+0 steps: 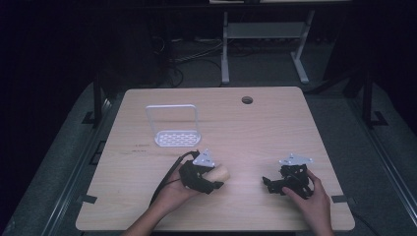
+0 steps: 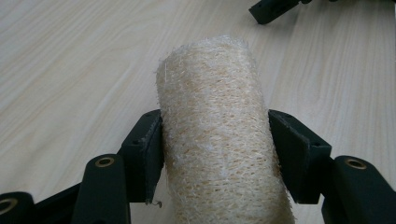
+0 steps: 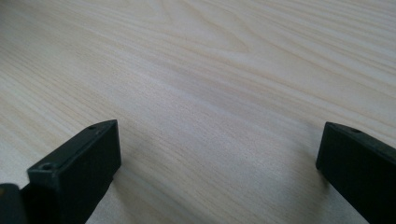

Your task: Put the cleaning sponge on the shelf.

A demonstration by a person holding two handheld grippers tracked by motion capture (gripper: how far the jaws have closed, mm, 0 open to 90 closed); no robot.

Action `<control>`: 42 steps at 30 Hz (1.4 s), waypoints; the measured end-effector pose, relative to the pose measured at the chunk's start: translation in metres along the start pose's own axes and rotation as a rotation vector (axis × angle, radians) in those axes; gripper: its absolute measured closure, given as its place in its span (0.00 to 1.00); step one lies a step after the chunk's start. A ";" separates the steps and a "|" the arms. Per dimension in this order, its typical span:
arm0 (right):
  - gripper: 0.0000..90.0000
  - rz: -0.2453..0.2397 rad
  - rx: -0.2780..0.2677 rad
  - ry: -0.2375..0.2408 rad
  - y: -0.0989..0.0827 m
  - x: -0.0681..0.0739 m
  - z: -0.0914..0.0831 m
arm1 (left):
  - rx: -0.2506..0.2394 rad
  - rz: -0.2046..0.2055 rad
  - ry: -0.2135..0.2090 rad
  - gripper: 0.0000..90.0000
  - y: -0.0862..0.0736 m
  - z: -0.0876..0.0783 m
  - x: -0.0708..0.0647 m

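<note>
Carrying the loofah roll (image 1: 220, 173) well depends on keeping the present grip even, so work from what stands at the left of the high view. The white rack (image 1: 173, 129), a perforated tray with a tall hoop handle, stands upright in the upper left part of the table (image 1: 275, 123), well apart from both hands. It looks the likely place for the roll, though that is a judgement only.

Lower and left of centre, the left tongs (image 1: 215, 180) hold the roll, whose pale end sticks out toward the middle of the frame. In the left gripper view the two black pads press on either side of the loofah roll (image 2: 217, 135) near its lower half, with the fibrous cylinder running up the middle of the picture. The roll is soft and springy, so I would keep the squeeze as it is; harder pressure would likely crush it, looser pressure could let it slide. Whether it is lifted off the wood I cannot tell.

Lifting should be level and slow, clearing the hoop before lowering onto the tray.

At the lower right, the right tongs (image 1: 273, 183) rest low over the table, and in the right gripper view they (image 3: 219, 154) stand wide with nothing but bare wood between them. They are best left parked there.
</note>
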State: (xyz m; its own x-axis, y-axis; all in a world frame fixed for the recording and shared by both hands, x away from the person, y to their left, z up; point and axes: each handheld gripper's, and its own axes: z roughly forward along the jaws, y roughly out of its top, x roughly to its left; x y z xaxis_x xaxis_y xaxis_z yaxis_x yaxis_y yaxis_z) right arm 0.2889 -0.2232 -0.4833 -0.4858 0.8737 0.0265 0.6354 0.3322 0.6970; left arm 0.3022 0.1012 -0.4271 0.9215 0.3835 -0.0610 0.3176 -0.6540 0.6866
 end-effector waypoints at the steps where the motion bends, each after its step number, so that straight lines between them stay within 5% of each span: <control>1: 0.00 0.000 0.000 0.000 0.000 0.000 0.000 | -0.010 -0.011 0.007 0.43 0.000 -0.002 0.002; 42: 0.00 0.001 0.000 0.000 0.000 0.000 0.000 | -0.020 -0.110 0.167 0.43 -0.021 -0.051 0.071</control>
State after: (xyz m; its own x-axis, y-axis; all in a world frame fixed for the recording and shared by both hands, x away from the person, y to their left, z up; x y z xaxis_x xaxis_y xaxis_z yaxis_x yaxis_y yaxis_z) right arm 0.2889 -0.2231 -0.4832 -0.4851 0.8740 0.0274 0.6360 0.3312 0.6969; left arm 0.3499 0.1754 -0.4094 0.8313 0.5555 -0.0167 0.4082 -0.5899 0.6967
